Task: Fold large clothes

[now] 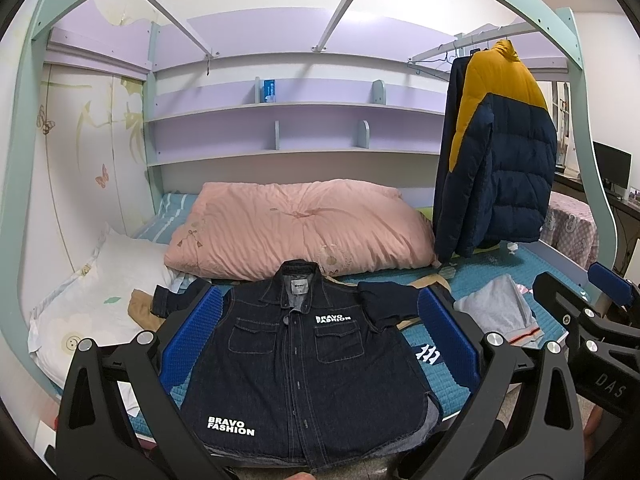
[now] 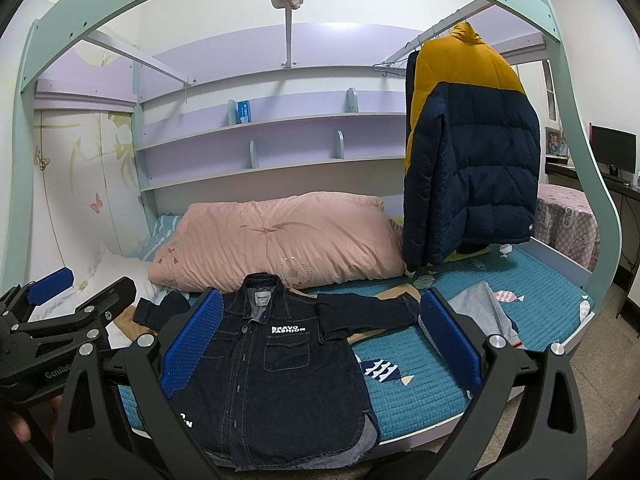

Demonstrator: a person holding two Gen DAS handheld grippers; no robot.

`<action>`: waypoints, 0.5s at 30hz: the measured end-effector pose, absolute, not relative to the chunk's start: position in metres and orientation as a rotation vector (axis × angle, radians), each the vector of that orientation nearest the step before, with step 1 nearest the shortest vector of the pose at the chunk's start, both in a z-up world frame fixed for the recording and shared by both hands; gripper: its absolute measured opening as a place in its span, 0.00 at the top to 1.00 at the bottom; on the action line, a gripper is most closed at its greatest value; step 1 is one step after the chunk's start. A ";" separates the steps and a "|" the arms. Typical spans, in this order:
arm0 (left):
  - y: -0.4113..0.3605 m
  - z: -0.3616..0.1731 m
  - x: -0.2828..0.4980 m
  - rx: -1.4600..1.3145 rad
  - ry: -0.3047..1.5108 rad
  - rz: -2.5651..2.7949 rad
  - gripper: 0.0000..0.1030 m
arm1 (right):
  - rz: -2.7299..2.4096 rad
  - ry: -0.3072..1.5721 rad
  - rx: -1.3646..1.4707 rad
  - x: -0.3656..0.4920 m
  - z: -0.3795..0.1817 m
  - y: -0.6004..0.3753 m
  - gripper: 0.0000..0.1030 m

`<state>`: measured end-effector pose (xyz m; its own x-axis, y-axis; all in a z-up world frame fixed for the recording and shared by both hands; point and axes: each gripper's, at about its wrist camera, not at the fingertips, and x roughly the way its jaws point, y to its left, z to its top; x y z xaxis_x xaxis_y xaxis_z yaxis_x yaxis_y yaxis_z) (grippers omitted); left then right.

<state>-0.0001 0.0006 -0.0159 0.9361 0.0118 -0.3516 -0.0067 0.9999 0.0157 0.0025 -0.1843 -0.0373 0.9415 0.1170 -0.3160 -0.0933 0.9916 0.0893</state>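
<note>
One denim shirt [image 1: 304, 368], one pink quilt [image 1: 304, 228], one hanging jacket [image 1: 500, 152], two tools: left tool [image 1: 320, 336], right tool [image 2: 320, 340].

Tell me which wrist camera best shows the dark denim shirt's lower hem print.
Left wrist: the dark denim shirt lies centred, the hem print fully readable. In the right wrist view the left finger hides most of that print.

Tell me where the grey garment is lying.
The grey garment lies on the teal bedspread, right of the denim shirt, below the hanging puffer jacket.
</note>
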 end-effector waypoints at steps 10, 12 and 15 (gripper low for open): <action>-0.001 -0.037 0.013 0.007 0.405 0.006 0.05 | 0.108 0.366 0.063 0.019 -0.040 -0.181 0.07; 0.001 -0.042 0.019 0.009 0.420 0.006 0.05 | 0.108 0.376 0.058 0.024 -0.042 -0.179 0.07; 0.005 -0.050 0.030 0.006 0.448 0.007 0.05 | 0.105 0.399 0.050 0.034 -0.048 -0.175 0.07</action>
